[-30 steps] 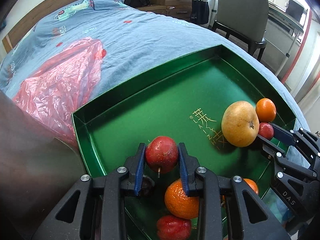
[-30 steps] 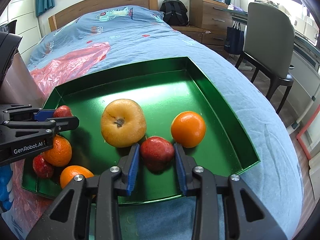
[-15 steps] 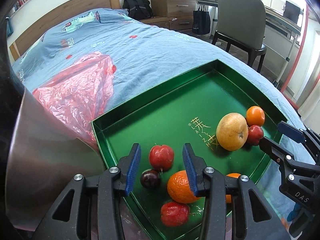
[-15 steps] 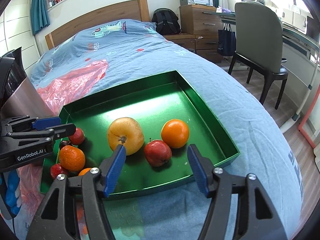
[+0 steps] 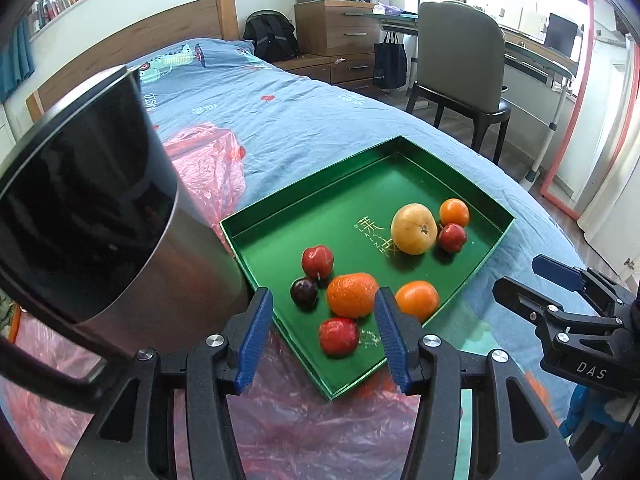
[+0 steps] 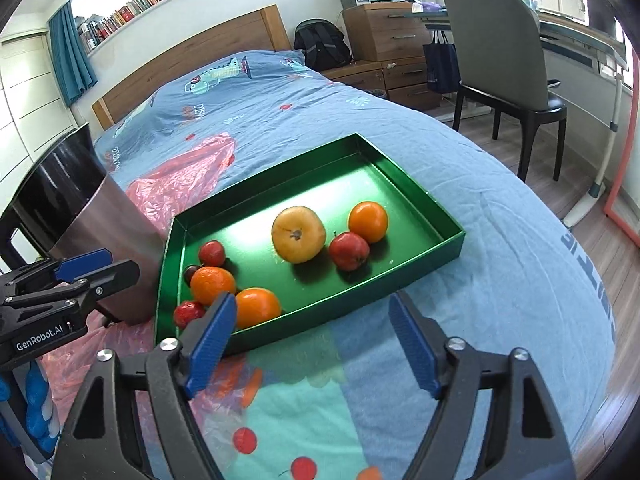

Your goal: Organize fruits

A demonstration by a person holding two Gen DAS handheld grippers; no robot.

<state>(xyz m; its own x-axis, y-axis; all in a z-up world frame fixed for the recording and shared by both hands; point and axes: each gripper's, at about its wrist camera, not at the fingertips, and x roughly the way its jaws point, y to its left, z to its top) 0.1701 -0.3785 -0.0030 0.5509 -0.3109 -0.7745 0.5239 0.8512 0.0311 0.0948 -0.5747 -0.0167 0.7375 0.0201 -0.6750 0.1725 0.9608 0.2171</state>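
Both pairs of tongs have drawn back from the green tray [image 6: 424,196] since a second ago, letting go of the red fruits they held. Left tongs [image 5: 322,330] and right tongs [image 6: 310,344] now hang wide open and empty near the tray's front edge, probably retreating after a finished placement.

Inside the tray, fruit sits in two clusters, apparently sorted toward opposite ends. Toward its right end: a yellow pear [image 6: 298,234], one orange [image 6: 368,222] and a red apple [image 6: 349,251], touching. Toward its left end: another red apple [image 5: 317,261], a dark plum [image 5: 304,291], two oranges [image 5: 352,295] and a red fruit [image 5: 339,336].

Left of the tray stands a steel bin [image 5: 100,216]; under it lies pink plastic [image 6: 180,176] on the bed [image 6: 500,216].
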